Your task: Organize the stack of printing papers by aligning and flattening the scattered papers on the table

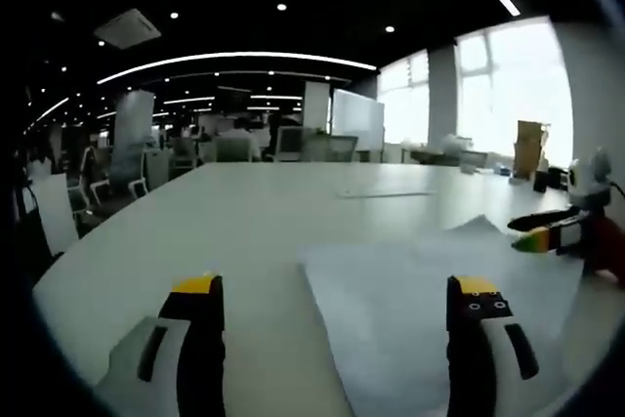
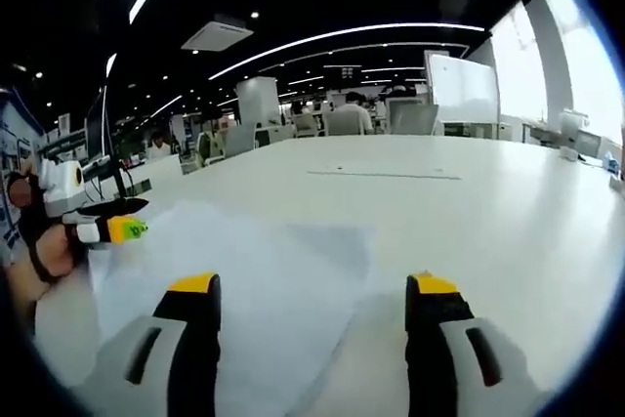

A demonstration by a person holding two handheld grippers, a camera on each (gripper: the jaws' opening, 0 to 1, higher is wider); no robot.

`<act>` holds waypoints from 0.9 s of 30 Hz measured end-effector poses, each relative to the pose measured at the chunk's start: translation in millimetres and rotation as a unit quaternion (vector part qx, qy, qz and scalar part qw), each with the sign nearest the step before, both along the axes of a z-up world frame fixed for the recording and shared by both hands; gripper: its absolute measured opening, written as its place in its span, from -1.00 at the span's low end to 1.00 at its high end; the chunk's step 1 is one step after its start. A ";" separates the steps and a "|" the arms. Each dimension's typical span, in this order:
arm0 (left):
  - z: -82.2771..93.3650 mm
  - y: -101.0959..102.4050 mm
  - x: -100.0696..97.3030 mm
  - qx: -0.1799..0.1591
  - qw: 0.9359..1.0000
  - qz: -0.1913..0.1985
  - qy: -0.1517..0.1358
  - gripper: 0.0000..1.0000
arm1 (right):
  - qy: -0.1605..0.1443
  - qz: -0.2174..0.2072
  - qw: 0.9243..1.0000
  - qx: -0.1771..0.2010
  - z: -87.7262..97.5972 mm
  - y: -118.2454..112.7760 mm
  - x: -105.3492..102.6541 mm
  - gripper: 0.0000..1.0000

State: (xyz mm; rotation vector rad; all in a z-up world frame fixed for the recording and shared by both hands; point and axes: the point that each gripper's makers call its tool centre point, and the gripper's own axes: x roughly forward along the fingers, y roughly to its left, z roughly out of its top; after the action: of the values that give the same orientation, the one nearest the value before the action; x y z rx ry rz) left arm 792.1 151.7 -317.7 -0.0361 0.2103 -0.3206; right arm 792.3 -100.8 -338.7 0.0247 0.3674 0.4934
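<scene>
The left gripper (image 1: 337,324) sits at the bottom of the left gripper view with its two fingers wide apart and nothing between them. The right gripper (image 2: 312,324) sits at the bottom of the right gripper view, and its fingers are wide apart too, holding nothing.

The printing papers (image 1: 439,314) lie flat on the big white table (image 1: 195,231). In the left gripper view they fill the lower right, with one finger over the sheet and the other over bare table. In the right gripper view the papers (image 2: 244,271) spread across the lower left and middle. The edges look a bit crooked, so the sheets may not be lined up yet.

At the right edge of the left gripper view, the other gripper pokes in near the far corner of the paper. I cannot tell if it touches.

What could go wrong? Paper is thin and slippery. If one gripper pushes too hard from its side, the top sheet could buckle or crease. A fast push could slide sheets further apart, or off the table.
</scene>
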 end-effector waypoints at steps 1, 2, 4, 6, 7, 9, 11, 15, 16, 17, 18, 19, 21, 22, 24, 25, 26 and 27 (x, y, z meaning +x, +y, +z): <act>-0.3 0.0 0.0 -0.001 1.000 0.000 0.001 0.94 | -0.001 0.001 1.000 -0.004 -0.4 0.7 0.1 0.60; -0.5 -0.1 0.0 -0.002 1.000 -0.001 0.002 0.94 | -0.004 0.001 1.000 -0.009 -0.9 1.5 0.6 0.63; -0.9 0.3 0.1 -0.002 1.000 0.000 0.003 0.94 | -0.005 0.003 1.000 -0.008 -0.3 3.4 0.1 0.71; -1.3 0.6 0.3 -0.001 1.000 0.000 0.003 0.94 | -0.002 0.003 1.000 0.000 -0.3 1.8 1.2 0.75; -1.4 0.7 0.5 -0.002 1.000 0.000 0.004 0.94 | -0.001 0.002 1.000 0.000 -0.7 1.2 1.5 0.76; -1.5 1.5 0.9 -0.002 1.000 0.002 0.004 0.94 | -0.001 -0.002 1.000 -0.001 -0.9 -0.1 2.2 0.79; -1.6 2.4 1.4 0.000 1.000 0.003 0.003 0.94 | 0.002 -0.007 1.000 0.001 -1.4 -1.8 2.1 0.79; -1.7 3.0 2.4 0.002 1.000 0.003 0.002 0.94 | 0.004 -0.012 1.000 0.016 0.9 -4.7 2.2 0.79; -1.8 3.0 2.6 0.003 1.000 0.003 0.003 0.94 | 0.005 -0.013 1.000 0.021 1.1 -5.4 2.2 0.79; -1.9 3.0 2.7 0.003 1.000 0.003 0.003 0.94 | 0.006 -0.015 1.000 0.023 1.1 -5.8 2.0 0.79; -1.9 3.0 2.7 0.003 1.000 0.003 0.003 0.94 | 0.007 -0.015 1.000 0.025 1.2 -5.9 1.9 0.79; -1.8 3.1 2.8 0.003 1.000 0.004 0.002 0.94 | 0.008 -0.016 0.999 0.026 1.0 -6.1 1.7 0.80; -1.7 3.5 3.0 0.005 1.000 0.004 0.002 0.94 | 0.009 -0.020 0.999 0.024 0.9 -7.9 1.4 0.80; -1.7 3.5 3.0 0.005 1.000 0.004 0.002 0.94 | 0.008 -0.021 0.999 0.024 1.1 -8.3 1.4 0.80; -1.7 4.1 3.1 0.005 1.000 0.005 0.002 0.94 | 0.002 -0.025 0.999 0.036 5.1 -10.5 1.3 0.80; -1.6 4.3 3.0 0.006 1.000 0.005 0.002 0.94 | 0.002 -0.026 0.999 0.039 5.8 -11.3 1.2 0.80; -1.5 4.7 2.9 0.006 1.000 0.005 0.002 0.94 | 0.001 -0.028 0.999 0.041 6.1 -12.0 1.2 0.80; -1.6 5.0 2.7 0.006 1.000 0.004 0.003 0.94 | 0.001 -0.028 0.999 0.042 6.0 -11.9 0.9 0.80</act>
State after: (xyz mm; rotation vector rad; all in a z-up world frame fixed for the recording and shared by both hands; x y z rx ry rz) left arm 794.8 156.7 -319.3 -0.0262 0.2172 -0.3107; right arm 793.2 -112.7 -332.7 0.1159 0.3478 0.4521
